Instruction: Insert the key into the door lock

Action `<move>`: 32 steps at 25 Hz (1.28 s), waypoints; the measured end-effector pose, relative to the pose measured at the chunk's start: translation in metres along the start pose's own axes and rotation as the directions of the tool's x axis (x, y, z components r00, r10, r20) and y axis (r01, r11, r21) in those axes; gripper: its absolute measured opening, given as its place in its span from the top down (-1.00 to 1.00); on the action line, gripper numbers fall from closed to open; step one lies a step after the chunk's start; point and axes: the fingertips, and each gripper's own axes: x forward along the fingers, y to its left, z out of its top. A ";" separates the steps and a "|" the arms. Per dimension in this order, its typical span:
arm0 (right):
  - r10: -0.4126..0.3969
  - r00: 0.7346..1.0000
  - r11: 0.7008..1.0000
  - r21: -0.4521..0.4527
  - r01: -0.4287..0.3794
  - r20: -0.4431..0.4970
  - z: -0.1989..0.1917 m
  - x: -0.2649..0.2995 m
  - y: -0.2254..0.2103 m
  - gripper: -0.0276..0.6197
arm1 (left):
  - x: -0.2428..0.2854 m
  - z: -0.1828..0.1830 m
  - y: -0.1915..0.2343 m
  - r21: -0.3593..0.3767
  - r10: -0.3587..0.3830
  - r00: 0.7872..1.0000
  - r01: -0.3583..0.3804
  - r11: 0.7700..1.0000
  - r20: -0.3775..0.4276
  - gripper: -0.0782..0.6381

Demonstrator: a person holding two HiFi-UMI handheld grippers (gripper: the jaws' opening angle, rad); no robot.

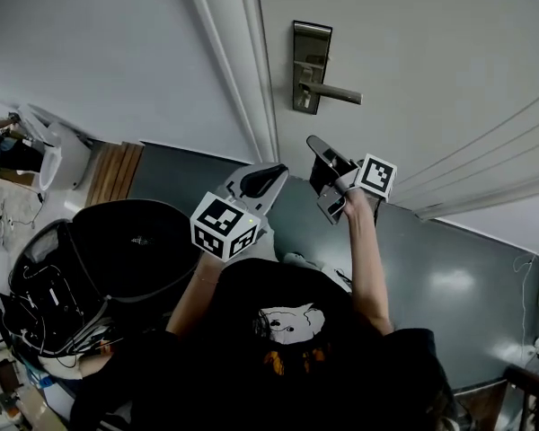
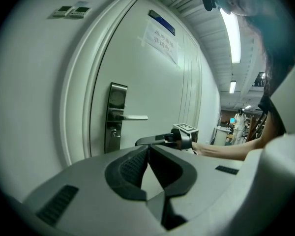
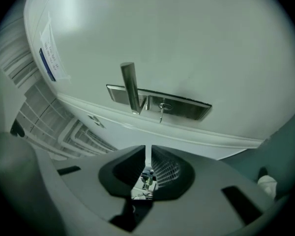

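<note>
The metal lock plate (image 1: 310, 65) with its lever handle (image 1: 340, 93) sits on the white door. In the right gripper view the plate (image 3: 187, 108) and the keyhole cylinder (image 3: 161, 107) lie straight ahead and some way off. My right gripper (image 3: 148, 157) is shut on a thin silver key (image 3: 147, 154), whose blade points toward the lock. From the head view this gripper (image 1: 316, 145) hangs below the handle, apart from the door. My left gripper (image 1: 271, 178) is lower left of it, by the door frame, shut and holding nothing (image 2: 148, 149). In the left gripper view the lock plate (image 2: 116, 117) is ahead.
The white door frame (image 1: 238, 61) runs left of the lock. A paper notice (image 2: 161, 36) is taped high on the door. A black round seat (image 1: 126, 250) and cabling stand at the lower left. The floor (image 1: 449, 277) is grey.
</note>
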 end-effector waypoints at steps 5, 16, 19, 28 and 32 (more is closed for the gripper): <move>-0.017 1.000 0.999 -0.037 0.016 -0.025 -0.022 -0.023 0.006 0.83 | 0.000 -0.018 -0.021 -0.025 -0.001 0.999 -0.001 1.000 -0.053 0.73; -0.095 0.995 0.995 -0.003 0.095 -0.013 -0.057 -0.057 -0.008 0.83 | -0.011 -0.048 -0.040 -0.056 -0.010 0.988 0.001 0.998 -0.153 0.73; -0.106 0.994 0.994 -0.007 0.106 -0.015 -0.064 -0.060 -0.009 0.83 | -0.011 -0.048 -0.040 -0.056 -0.015 0.987 0.006 0.998 -0.160 0.73; -0.087 0.996 0.996 -0.027 0.088 0.030 -0.092 -0.067 0.015 0.84 | -0.038 -0.042 -0.039 -0.043 -0.047 0.992 0.042 0.998 -0.119 0.73; -0.113 0.992 0.993 -0.023 0.114 0.060 -0.116 -0.074 0.026 0.84 | -0.062 -0.041 -0.042 -0.048 -0.065 0.994 0.061 0.997 -0.090 0.73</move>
